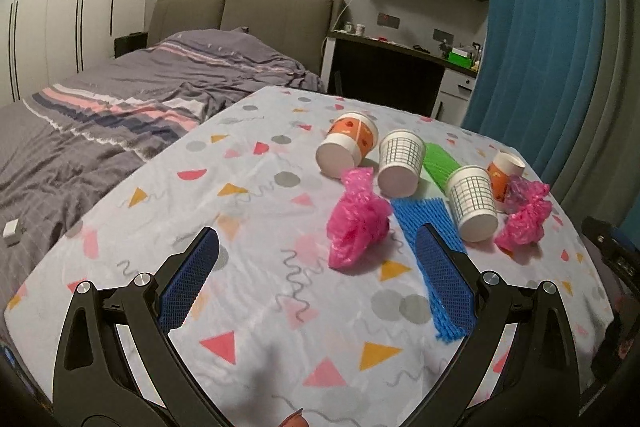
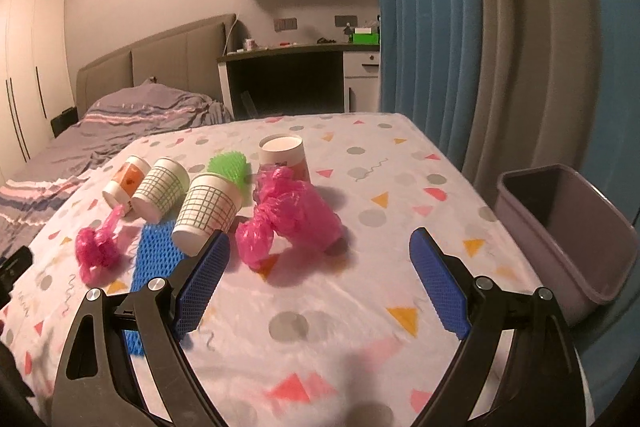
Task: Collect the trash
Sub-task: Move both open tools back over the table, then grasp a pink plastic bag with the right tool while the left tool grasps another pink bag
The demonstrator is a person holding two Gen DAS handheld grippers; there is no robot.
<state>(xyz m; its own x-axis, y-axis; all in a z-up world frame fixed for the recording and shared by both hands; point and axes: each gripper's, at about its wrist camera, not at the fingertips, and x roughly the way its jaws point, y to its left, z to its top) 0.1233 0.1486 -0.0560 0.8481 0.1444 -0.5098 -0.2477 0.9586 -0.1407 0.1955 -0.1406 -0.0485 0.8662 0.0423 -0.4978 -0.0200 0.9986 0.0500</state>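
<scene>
A table [image 2: 400, 163] covered in a patterned cloth holds scattered trash: paper cups [image 2: 206, 213] lying on their sides, crumpled pink plastic bags [image 2: 288, 223], a blue foam net [image 1: 430, 247] and a green one [image 1: 440, 167]. Both the left gripper [image 1: 320, 267] and the right gripper [image 2: 320, 277] hover above the cloth, fingers spread wide and holding nothing. A purple bin [image 2: 568, 235] stands just beside the table's right edge.

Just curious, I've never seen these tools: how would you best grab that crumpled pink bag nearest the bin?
Probably with the right hand-held gripper, open and nearest, coming straight on to pinch the pink bag across its narrow knotted waist. It lies sideways, soft, with bare cloth in front.
</scene>
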